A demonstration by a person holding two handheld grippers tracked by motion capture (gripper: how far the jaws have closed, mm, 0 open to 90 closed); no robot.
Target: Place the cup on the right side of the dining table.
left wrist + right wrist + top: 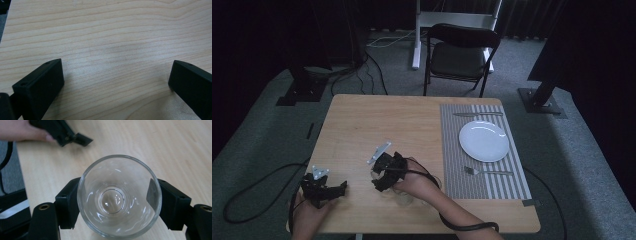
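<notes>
A clear empty drinking glass (117,200) stands upright between the black jaws of my right gripper (117,195), seen from straight above. Both pads press against its sides, so the gripper is shut on it. In the high view the right gripper (381,175) is near the middle of the wooden table's (362,120) front half, hand behind it. My left gripper (334,190) rests at the front left corner. Its jaws (116,68) stand wide apart over bare wood with nothing between them. The left hand and its gripper (65,132) lie beyond the glass.
A striped placemat (452,150) covers the table's right side, with a white plate (484,141), a fork (487,171) in front of it and a knife (477,114) behind. A black chair (459,55) stands beyond the far edge. Cables trail from both grippers.
</notes>
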